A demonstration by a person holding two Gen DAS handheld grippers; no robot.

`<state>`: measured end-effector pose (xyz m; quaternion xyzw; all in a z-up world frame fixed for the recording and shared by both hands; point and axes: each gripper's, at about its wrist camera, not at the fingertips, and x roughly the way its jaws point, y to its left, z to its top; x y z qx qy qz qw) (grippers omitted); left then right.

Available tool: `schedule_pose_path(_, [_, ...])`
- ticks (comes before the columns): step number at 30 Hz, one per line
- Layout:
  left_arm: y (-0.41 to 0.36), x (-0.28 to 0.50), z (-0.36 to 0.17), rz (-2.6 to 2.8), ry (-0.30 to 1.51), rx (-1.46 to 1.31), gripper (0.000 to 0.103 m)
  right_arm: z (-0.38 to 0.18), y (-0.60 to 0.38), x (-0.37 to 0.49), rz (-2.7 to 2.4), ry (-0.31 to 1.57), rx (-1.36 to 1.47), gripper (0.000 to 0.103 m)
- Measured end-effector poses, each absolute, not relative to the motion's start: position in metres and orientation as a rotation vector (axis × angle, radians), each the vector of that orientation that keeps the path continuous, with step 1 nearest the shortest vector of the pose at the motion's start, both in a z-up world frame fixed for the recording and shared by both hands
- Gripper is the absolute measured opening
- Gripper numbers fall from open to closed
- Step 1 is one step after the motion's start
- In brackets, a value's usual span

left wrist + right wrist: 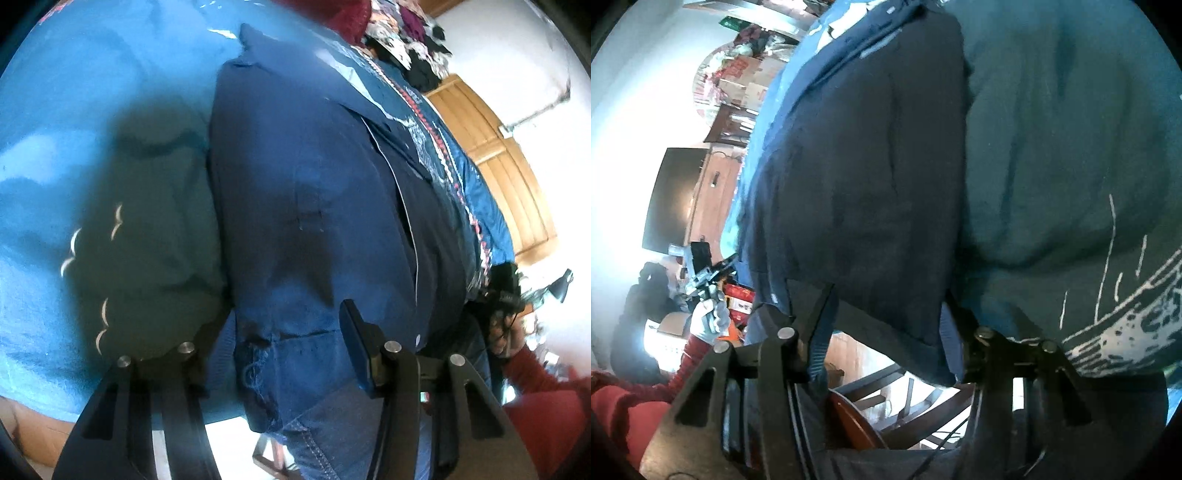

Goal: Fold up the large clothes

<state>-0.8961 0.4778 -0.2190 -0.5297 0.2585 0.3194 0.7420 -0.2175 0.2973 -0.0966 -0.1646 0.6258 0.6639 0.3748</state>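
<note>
red knit sleeve [698,354], white glove [709,319]

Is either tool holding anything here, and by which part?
Both tools, left and right, stand wide open around the near edge of the navy garment; whether either grips it cannot be told.

The left hand-held gripper [280,343] stands with its fingers spread either side of a dark blue garment's [314,206] hem, the right finger [356,332] lying on the cloth. The garment lies on a light blue cover [92,103]. Far right stands a wooden door [495,162]; a red sleeve [535,376] shows near right.
</note>
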Motion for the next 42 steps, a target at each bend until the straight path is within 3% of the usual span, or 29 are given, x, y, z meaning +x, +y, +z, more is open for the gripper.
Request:
schedule_pose_path(1, [0.479, -0.896, -0.222, 0.701, 0.566, -1.17, 0.055, -0.099, 0.299, -0.22, 1.692, 1.599, -0.431, 0.051])
schedule_pose_path(2, [0.479, -0.895, -0.223, 0.703, 0.569, -1.166, 0.054, -0.096, 0.299, -0.222, 1.688, 1.587, -0.439, 0.039])
schedule_pose_path(3, [0.477, -0.893, -0.221, 0.698, 0.571, -1.158, 0.048, -0.092, 0.297, -0.224, 1.682, 1.569, -0.441, 0.012])
schedule_pose_path(4, [0.475, -0.89, -0.218, 0.685, 0.559, -1.159, 0.02, -0.083, 0.295, -0.223, 1.689, 1.554, -0.418, 0.005])
schedule_pose_path(5, [0.472, -0.888, -0.213, 0.633, 0.517, -1.183, 0.012, -0.07, 0.292, -0.222, 1.719, 1.548, -0.361, 0.003])
schedule_pose_path(14, [0.505, -0.897, -0.104, 0.506, 0.066, -1.126, 0.015, 0.041, 0.331, -0.205, 1.905, 1.437, -0.025, 0.0])
schedule_pose_path(20, [0.61, -0.886, -0.056, 0.543, -0.016, -1.059, 0.015, 0.073, 0.44, -0.17, 1.915, 1.385, 0.094, 0.0])
schedule_pose_path(26, [0.75, -0.86, -0.078, 0.632, 0.007, -1.103, 0.018, 0.042, 0.582, -0.137, 1.842, 1.408, 0.055, 0.0])
schedule_pose_path(28, [0.8, -0.847, -0.109, 0.67, 0.041, -1.158, 0.031, 0.015, 0.62, -0.129, 1.771, 1.414, -0.008, 0.002])
schedule_pose_path(29, [0.826, -0.838, -0.13, 0.711, 0.101, -1.167, 0.034, -0.003, 0.638, -0.125, 1.731, 1.424, -0.042, 0.006])
schedule_pose_path(31, [0.868, -0.825, -0.18, 0.782, 0.178, -1.254, 0.052, -0.041, 0.664, -0.119, 1.645, 1.468, -0.106, 0.012])
schedule_pose_path(32, [0.882, -0.82, -0.202, 0.814, 0.234, -1.291, 0.053, -0.057, 0.672, -0.115, 1.593, 1.479, -0.132, 0.016])
schedule_pose_path(34, [0.906, -0.812, -0.249, 0.904, 0.353, -1.365, 0.053, -0.073, 0.679, -0.111, 1.569, 1.496, -0.131, 0.031])
schedule_pose_path(35, [0.909, -0.81, -0.254, 0.904, 0.328, -1.358, 0.054, -0.074, 0.679, -0.113, 1.584, 1.488, -0.133, 0.043])
schedule_pose_path(36, [0.908, -0.809, -0.252, 0.91, 0.315, -1.334, 0.061, -0.073, 0.681, -0.118, 1.606, 1.463, -0.155, 0.048])
schedule_pose_path(37, [0.908, -0.806, -0.249, 0.903, 0.312, -1.319, 0.068, -0.072, 0.683, -0.124, 1.628, 1.446, -0.182, 0.049])
schedule_pose_path(42, [0.911, -0.793, -0.243, 0.906, 0.355, -1.251, 0.071, -0.07, 0.699, -0.15, 1.632, 1.347, -0.327, 0.049])
